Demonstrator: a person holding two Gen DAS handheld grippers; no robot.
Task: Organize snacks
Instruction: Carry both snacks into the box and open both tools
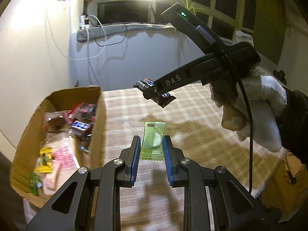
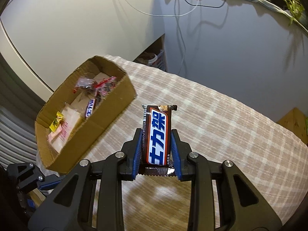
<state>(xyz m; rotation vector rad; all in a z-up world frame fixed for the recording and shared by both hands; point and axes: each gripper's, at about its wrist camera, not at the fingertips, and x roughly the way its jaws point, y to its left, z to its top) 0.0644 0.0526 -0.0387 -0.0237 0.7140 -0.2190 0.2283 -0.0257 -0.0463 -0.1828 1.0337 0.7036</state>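
cardboard box (image 2: 86,127) of snacks (open-topped), plaid tablecloth (image 2: 221,127), dangling white cable (image 1: 96,44)

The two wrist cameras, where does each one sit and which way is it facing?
Left wrist: rides on the left tool, facing forward and down over the plaid-clothed table; its blue fingers clamp a green snack packet; the white-gloved hand shows.
Right wrist: rides on the right tool, tilted down at the table; it clamps a brown chocolate bar.
Shared: the open cardboard box of snacks, the table, the bar.
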